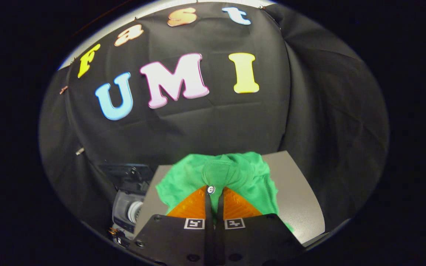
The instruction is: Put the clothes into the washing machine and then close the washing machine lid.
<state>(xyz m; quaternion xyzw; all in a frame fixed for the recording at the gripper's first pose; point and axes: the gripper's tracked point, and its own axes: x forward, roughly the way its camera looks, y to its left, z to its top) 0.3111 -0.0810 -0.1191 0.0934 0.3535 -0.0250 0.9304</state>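
At the bottom centre of the frame, the hand-held gripper (215,192) has its two fingers drawn nearly together, clamped on a fold of a green garment (235,177). A small white button (210,189) sits right at the fingertips, so the pinch looks to be on or beside the buttoned placket under the collar.

The green garment bunches up just beyond the fingers, spilling to both sides and trailing down toward the lower right. It hangs in front of a pale grey surface (298,192) at the lower centre and right of the frame; whether any cloth rests on that surface cannot be told.

In the lower left, beside that surface, is the washing machine (129,207), dark with a pale rounded part, seen only in part. The garment is not yet inside it.

Risks, as a judgement: the hold takes in only a thin fold, so the cloth could slip free during the carry. The loose, trailing fabric could catch on the surface's edge or drape over the machine's rim, and that would keep the lid from closing fully.
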